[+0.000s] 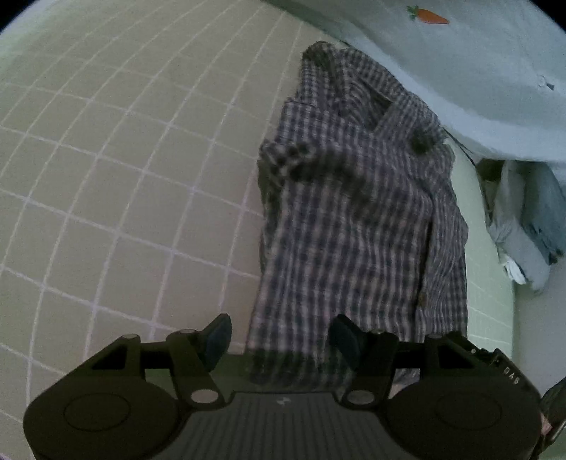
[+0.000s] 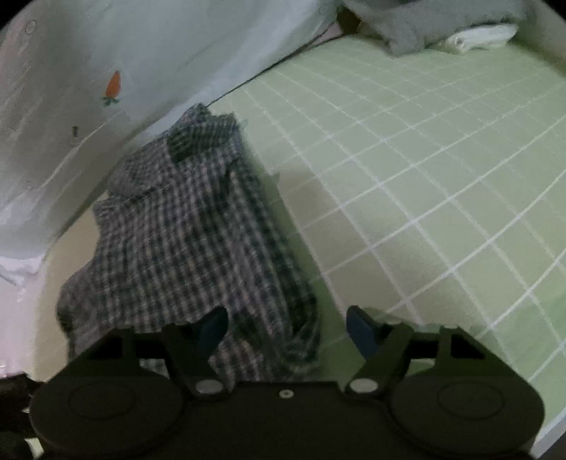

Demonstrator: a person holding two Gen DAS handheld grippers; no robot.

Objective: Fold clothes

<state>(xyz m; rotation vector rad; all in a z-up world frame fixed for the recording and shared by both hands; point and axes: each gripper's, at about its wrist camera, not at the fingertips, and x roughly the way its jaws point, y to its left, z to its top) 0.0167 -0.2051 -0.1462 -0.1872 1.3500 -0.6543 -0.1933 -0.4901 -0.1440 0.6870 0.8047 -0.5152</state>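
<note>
A pale green bed sheet (image 1: 123, 177) with a white grid pattern covers the mattress and fills most of both views. Along its far edge lies a light blue quilt (image 2: 159, 53) printed with a small orange carrot (image 2: 113, 85). A heap of grey and white bedding (image 2: 442, 28) sits at one corner. The light is dim.

navy-and-white checked shirt (image 1: 357, 219), pale green sheet (image 1: 123, 148) with white grid, orange carrot print (image 1: 429, 16)
</note>
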